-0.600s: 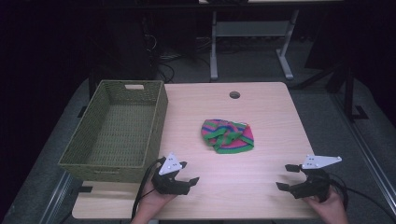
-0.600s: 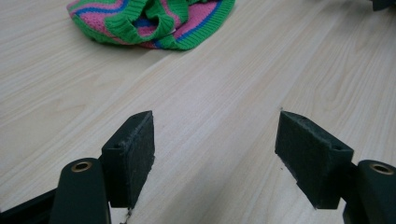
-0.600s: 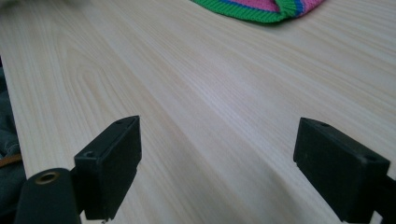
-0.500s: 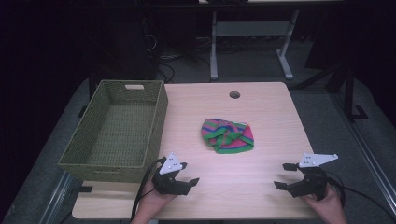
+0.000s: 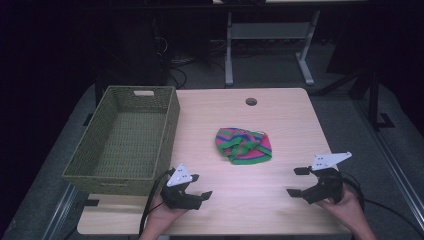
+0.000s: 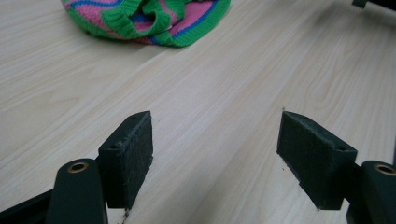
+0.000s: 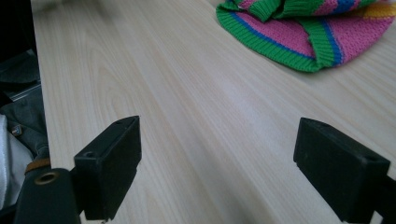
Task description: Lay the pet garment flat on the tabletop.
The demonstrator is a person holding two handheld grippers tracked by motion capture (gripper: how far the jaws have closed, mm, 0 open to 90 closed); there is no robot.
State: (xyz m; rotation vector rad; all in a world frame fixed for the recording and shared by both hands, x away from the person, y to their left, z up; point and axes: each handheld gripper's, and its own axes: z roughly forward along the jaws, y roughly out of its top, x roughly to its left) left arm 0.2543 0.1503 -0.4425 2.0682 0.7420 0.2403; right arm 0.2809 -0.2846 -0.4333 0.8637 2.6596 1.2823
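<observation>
- Striped knitted cloth (image 5: 244, 145) is lying on the table (image 5: 280, 125), ahead of both claws, between them.
- Left claw (image 5: 197, 189), jaws apart, is sitting perhaps nearer it.
- Right claw (image 5: 298, 181), jaws apart, is holding nothing.

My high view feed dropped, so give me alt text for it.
A crumpled striped knit cloth lies mid-table, untouched. An empty green wicker basket sits at the table's left. Near the front edge, the left gripper and right gripper are both open and hold nothing.
</observation>
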